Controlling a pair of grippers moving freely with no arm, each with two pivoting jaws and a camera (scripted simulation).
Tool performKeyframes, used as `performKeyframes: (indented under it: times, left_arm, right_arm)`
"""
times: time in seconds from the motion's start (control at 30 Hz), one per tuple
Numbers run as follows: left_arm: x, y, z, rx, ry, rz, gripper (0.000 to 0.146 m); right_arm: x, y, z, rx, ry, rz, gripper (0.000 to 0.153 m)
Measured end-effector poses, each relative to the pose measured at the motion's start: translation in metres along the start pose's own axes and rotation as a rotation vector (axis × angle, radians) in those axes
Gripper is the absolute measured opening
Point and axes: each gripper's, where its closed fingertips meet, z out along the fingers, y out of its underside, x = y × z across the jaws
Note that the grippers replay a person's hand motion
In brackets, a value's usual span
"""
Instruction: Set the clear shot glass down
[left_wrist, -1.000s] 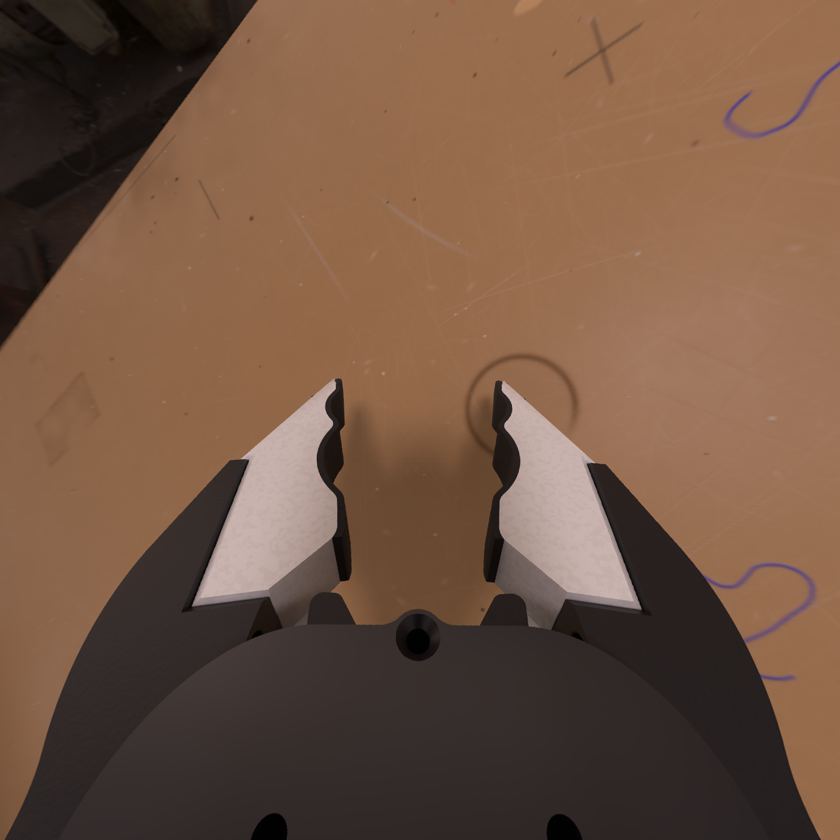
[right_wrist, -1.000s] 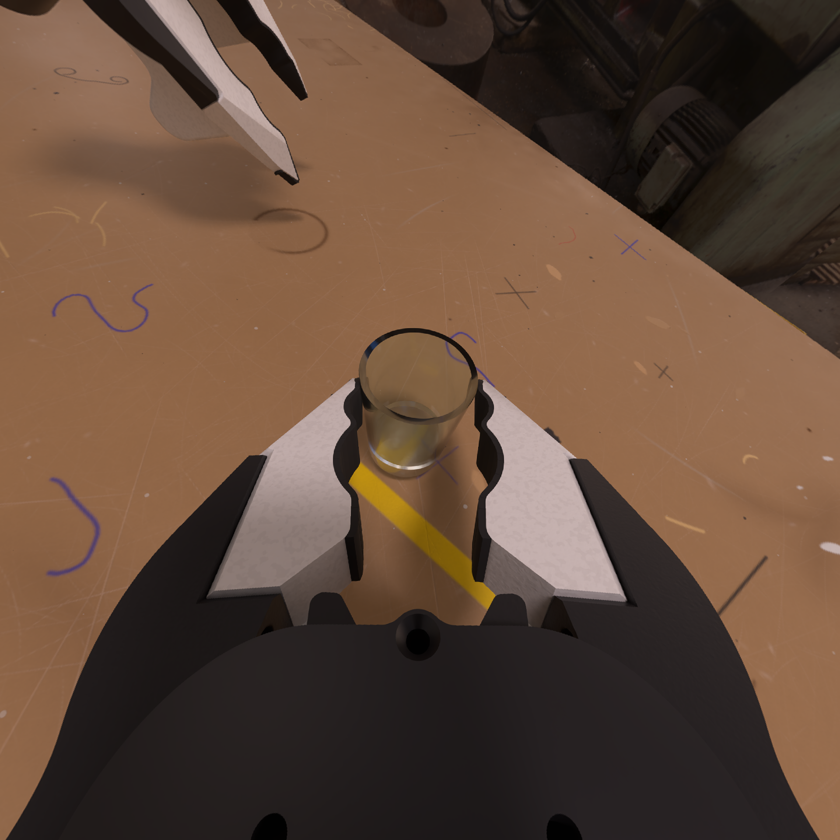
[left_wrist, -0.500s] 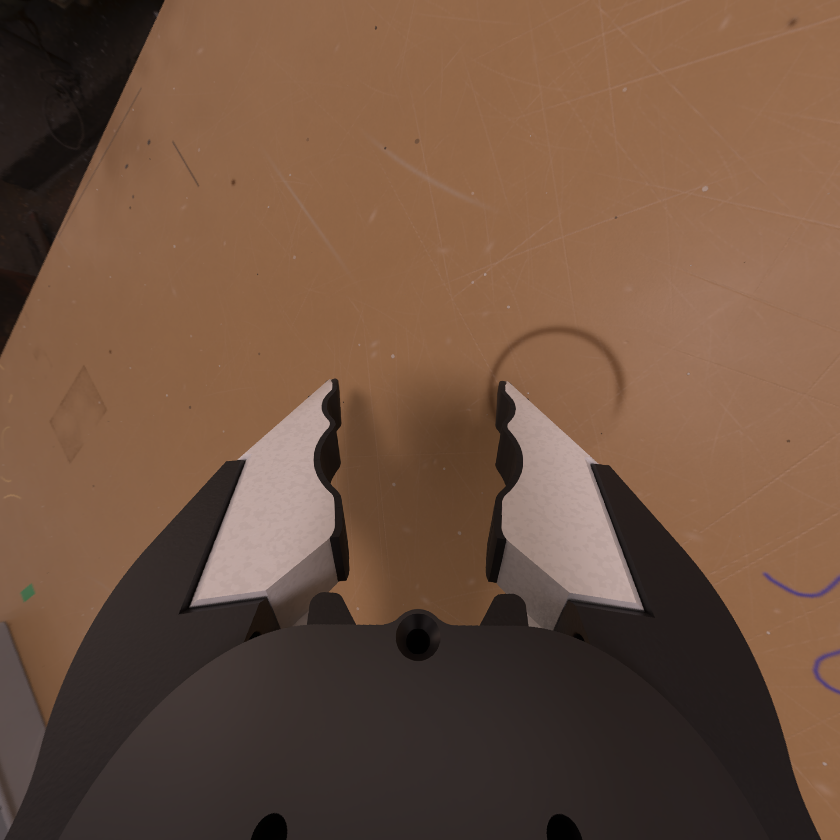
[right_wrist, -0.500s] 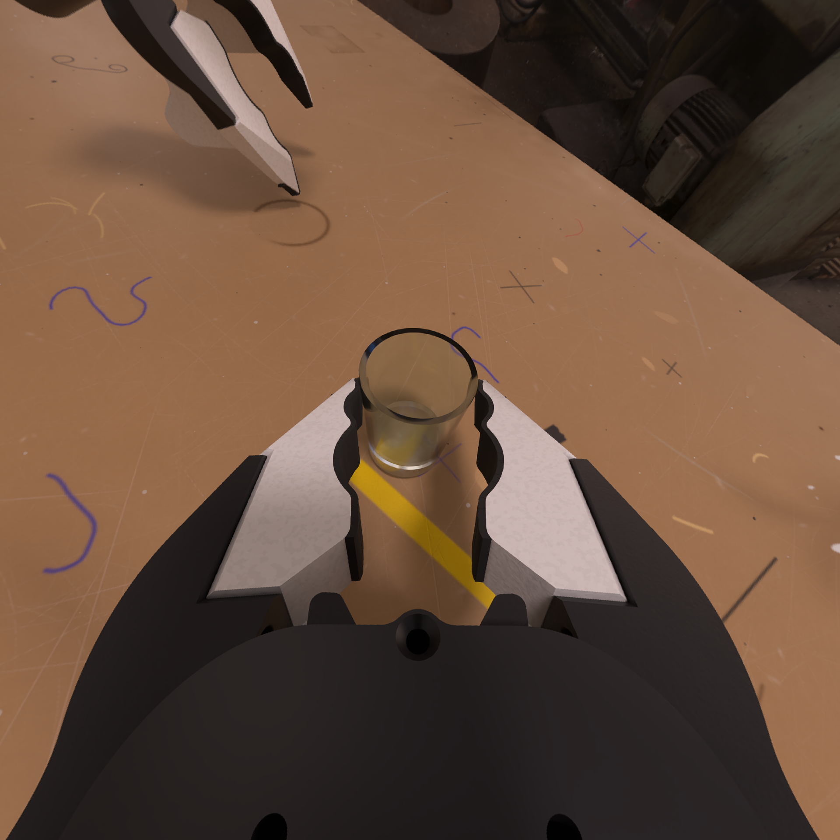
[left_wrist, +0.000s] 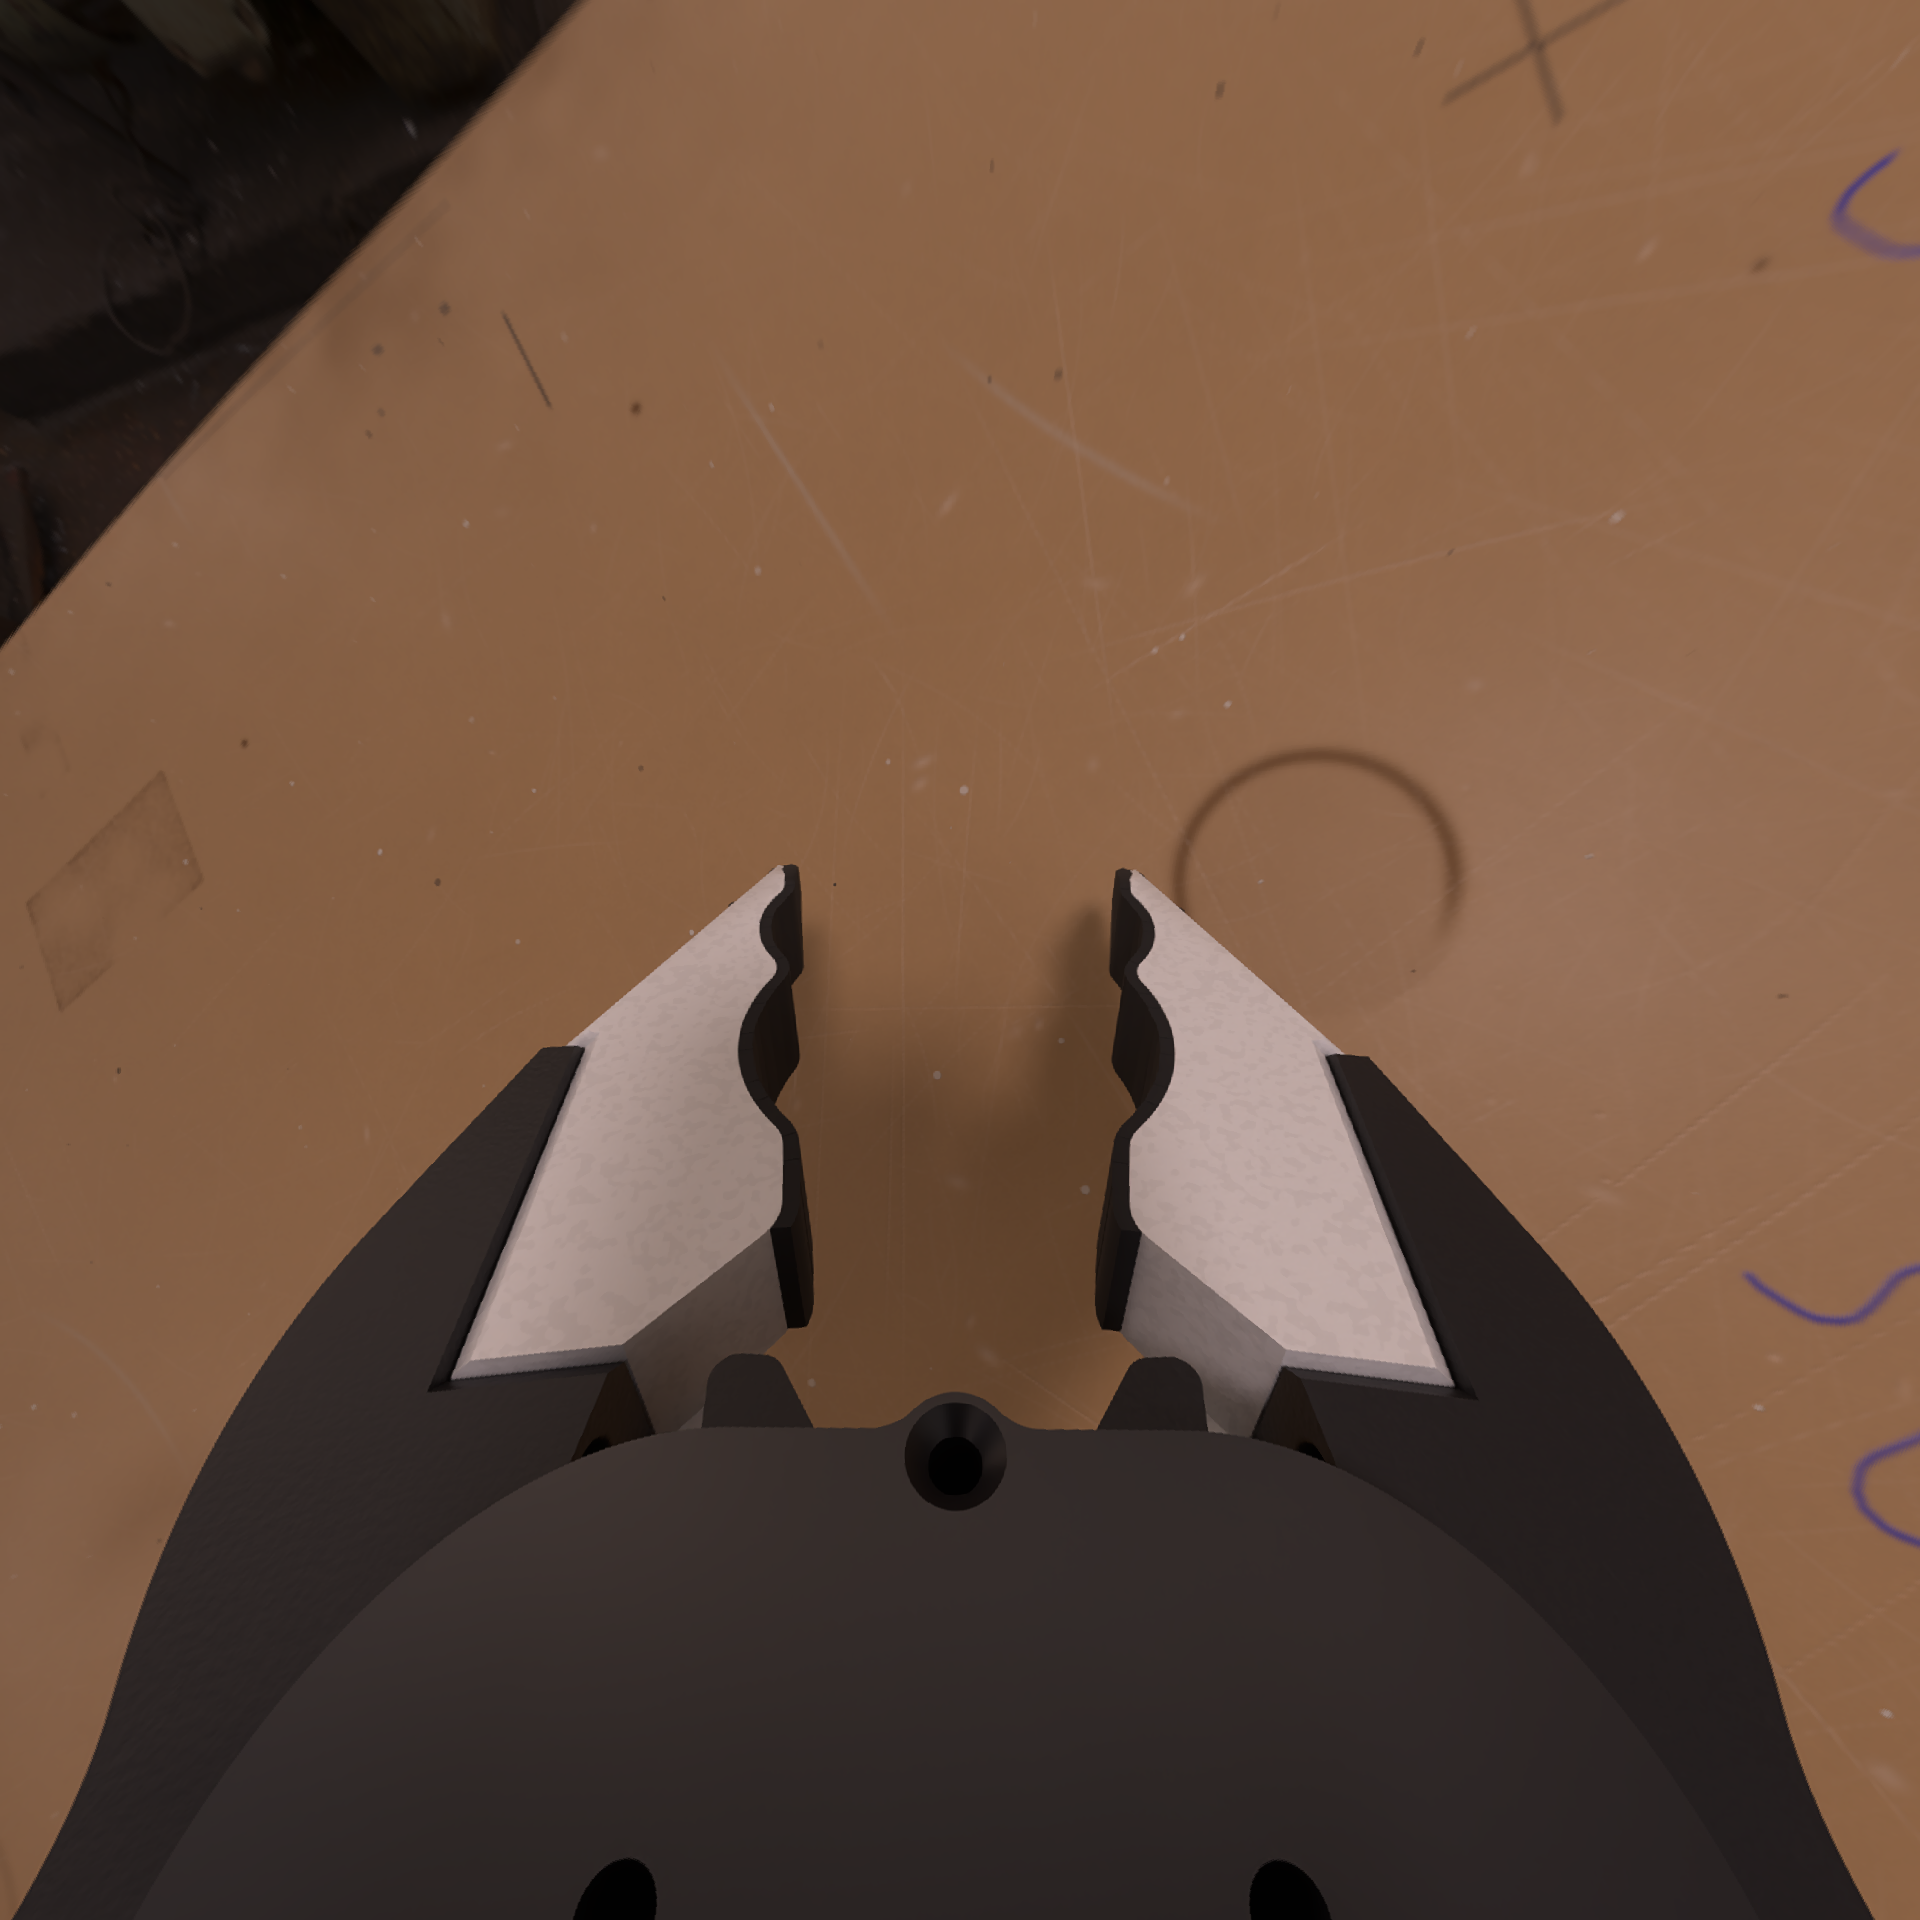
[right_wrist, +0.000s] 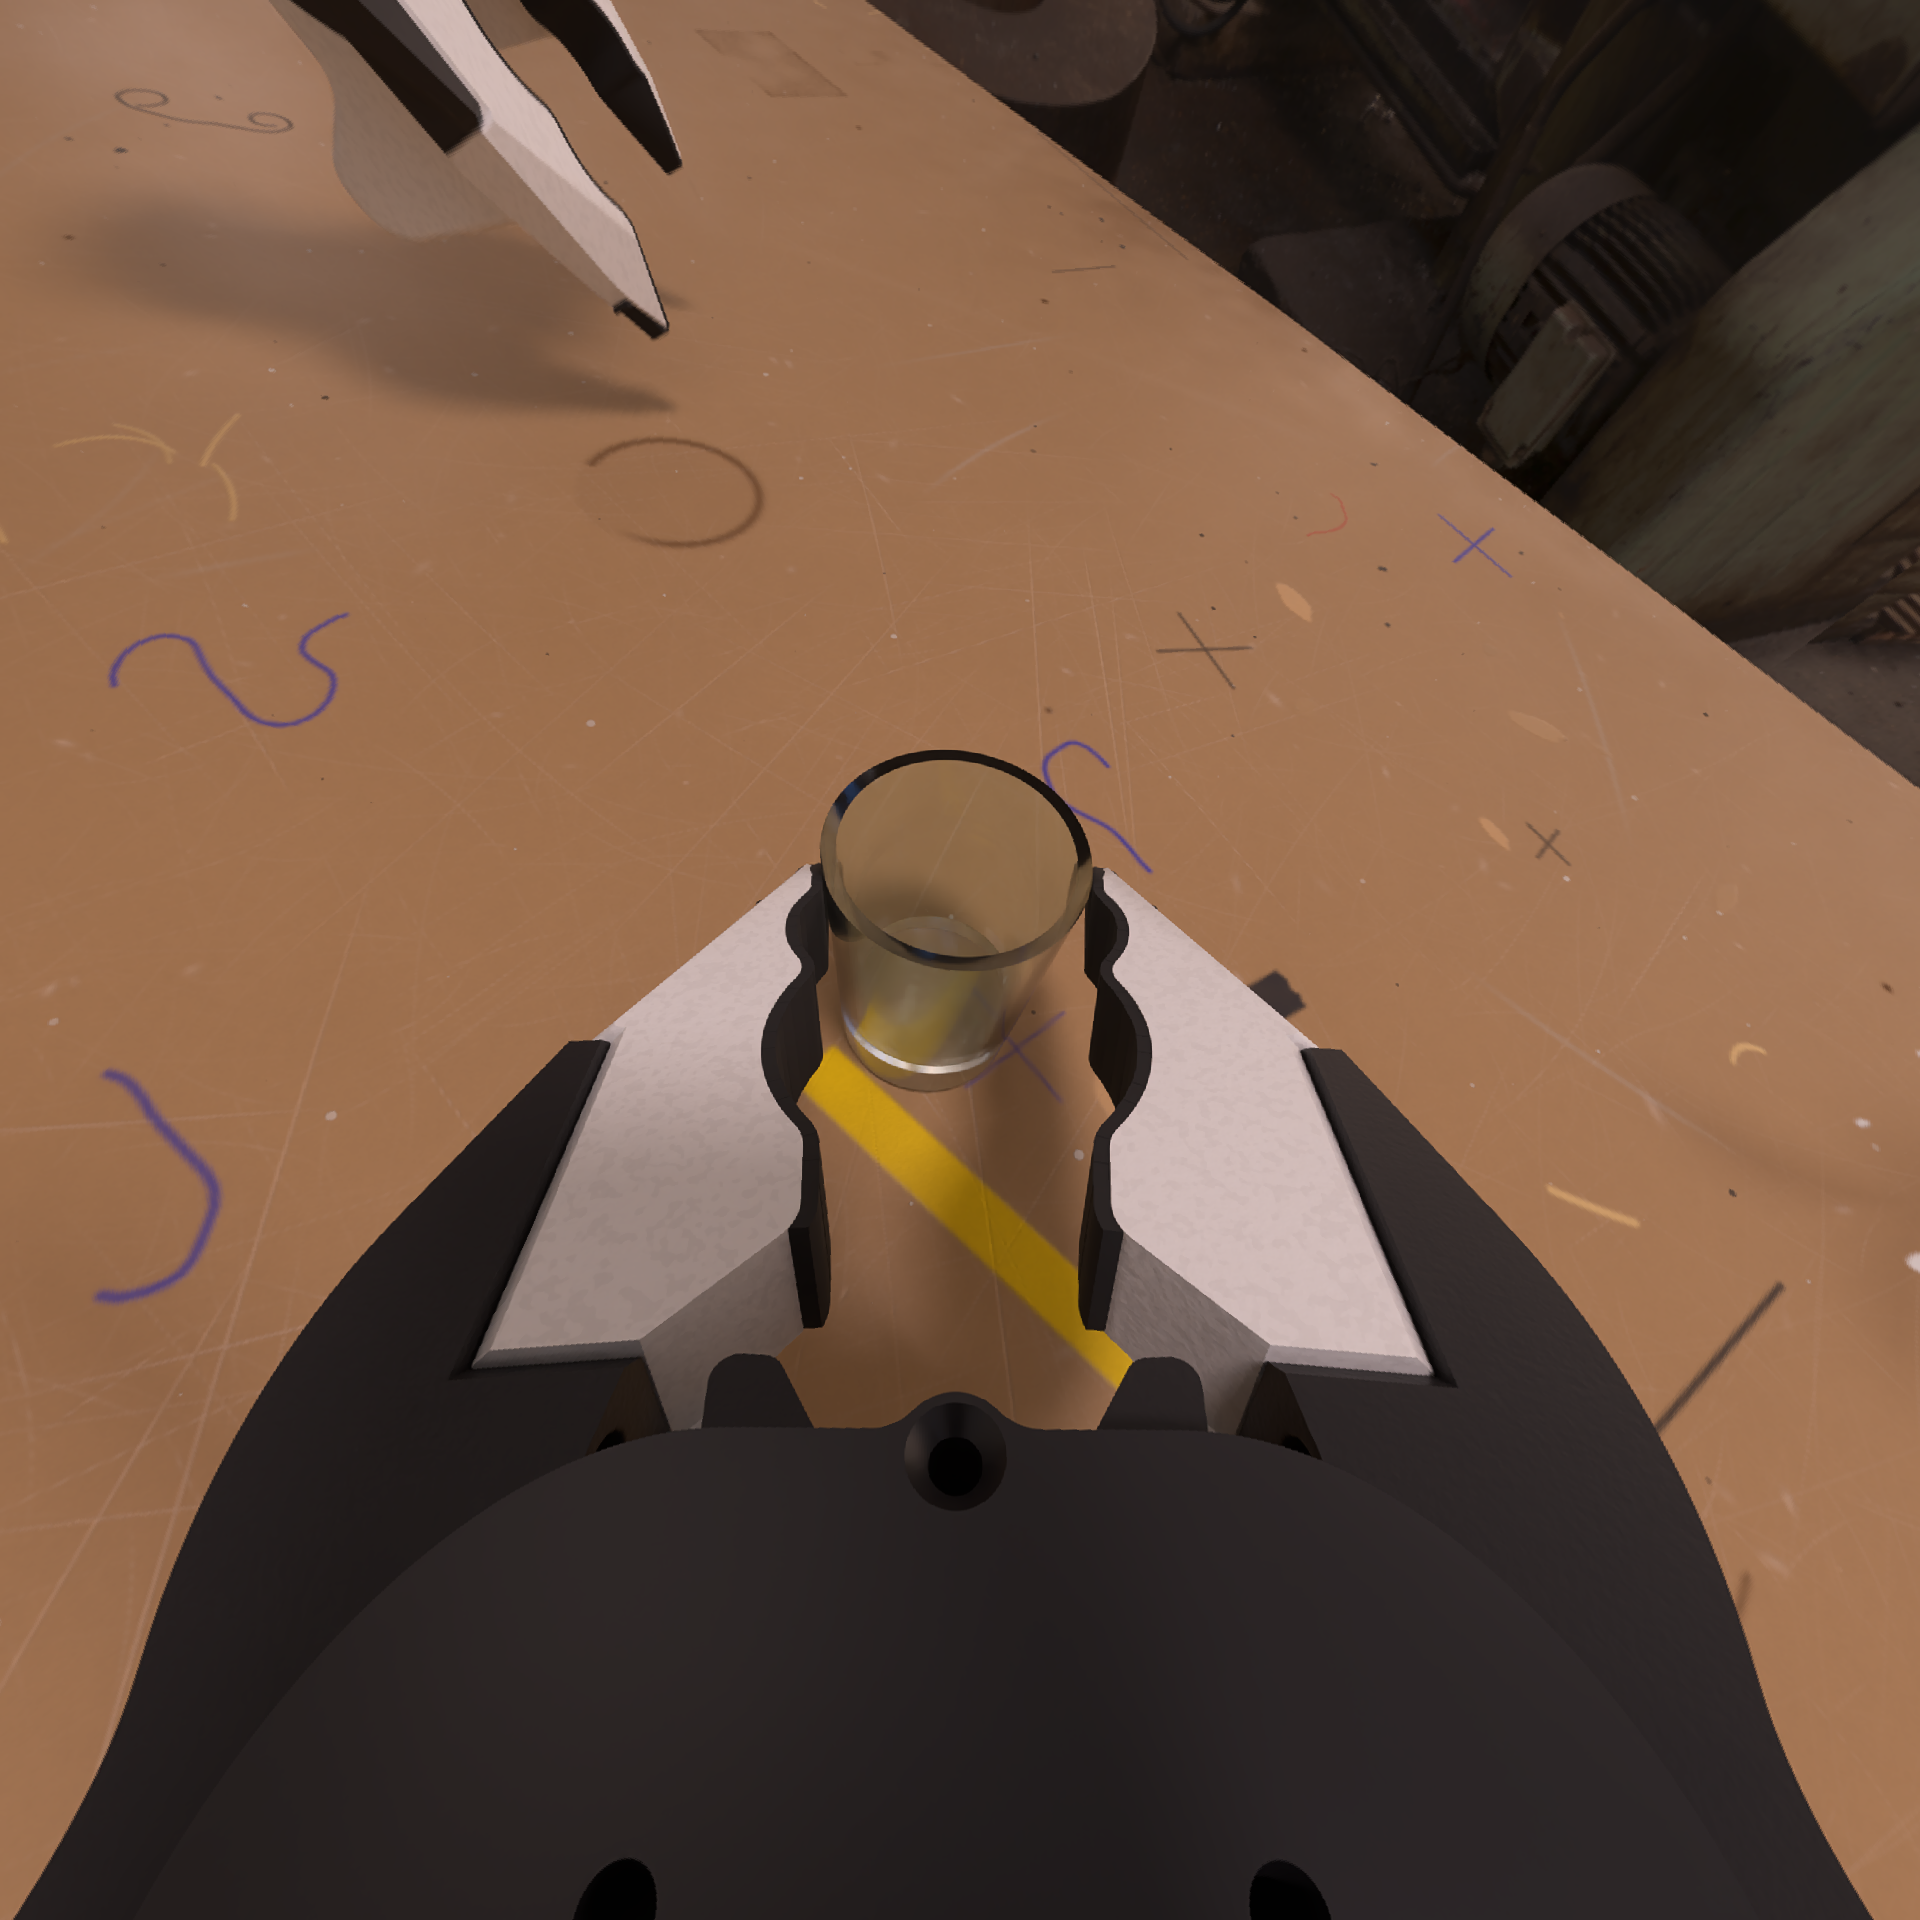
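Note:
The clear shot glass stands upright between the fingertips of my right gripper, which is shut on its sides. Its base sits over the end of a yellow tape strip on the brown table; I cannot tell whether it touches the table. My left gripper is open and empty above bare table, just left of a dark ring mark. It also shows in the right wrist view, at the far left, raised above the same ring mark.
The table's far edge runs diagonally at the upper right, with dark machinery beyond. In the left wrist view the edge is at the upper left. Pen scribbles and crosses mark the tabletop.
My left gripper shifted over the table and now sits higher in the right wrist view, still open. The right gripper and glass have barely moved.

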Motion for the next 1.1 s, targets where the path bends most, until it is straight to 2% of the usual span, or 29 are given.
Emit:
performKeyframes:
  times: [0.27, 0.4, 0.53, 0.63, 0.73, 0.8, 0.87, 0.97, 1.03, 1.1]
  left_arm:
    - [0.008, -0.010, -0.044, 0.211, -0.079, -0.077, 0.058]
    - [0.023, -0.017, -0.064, 0.332, -0.055, -0.119, 0.059]
    - [0.023, -0.024, -0.078, 0.416, -0.083, -0.170, 0.076]
    - [0.015, -0.024, -0.079, 0.473, -0.090, -0.249, 0.079]
    - [-0.006, -0.018, -0.075, 0.444, -0.112, -0.325, 0.080]
    - [-0.008, -0.019, -0.077, 0.472, -0.070, -0.327, 0.079]
    - [-0.004, -0.019, -0.076, 0.477, -0.018, -0.273, 0.071]
    - [-0.001, -0.019, -0.066, 0.427, -0.039, -0.178, 0.060]
    - [0.000, -0.018, -0.053, 0.350, -0.041, -0.117, 0.060]
    - [-0.003, -0.017, -0.039, 0.238, -0.039, -0.090, 0.067]
  right_arm:
    - [0.001, 0.001, 0.001, -0.005, 0.004, 0.001, 0.050]
    - [0.002, 0.002, 0.001, -0.004, -0.001, 0.016, 0.050]
    - [0.002, 0.002, 0.001, -0.007, 0.000, 0.016, 0.050]
    - [0.001, 0.002, 0.001, 0.001, 0.002, 0.016, 0.050]
    - [0.000, 0.001, 0.001, 0.005, -0.003, 0.016, 0.050]
    - [0.000, 0.001, 0.002, 0.000, -0.007, 0.014, 0.050]
    - [0.000, 0.001, 0.002, -0.007, -0.010, 0.015, 0.050]
    - [0.000, 0.001, 0.002, -0.006, -0.013, 0.019, 0.050]
    - [0.000, 0.001, 0.002, -0.001, -0.016, 0.023, 0.050]
    - [0.000, 0.001, 0.002, -0.001, -0.019, 0.023, 0.050]
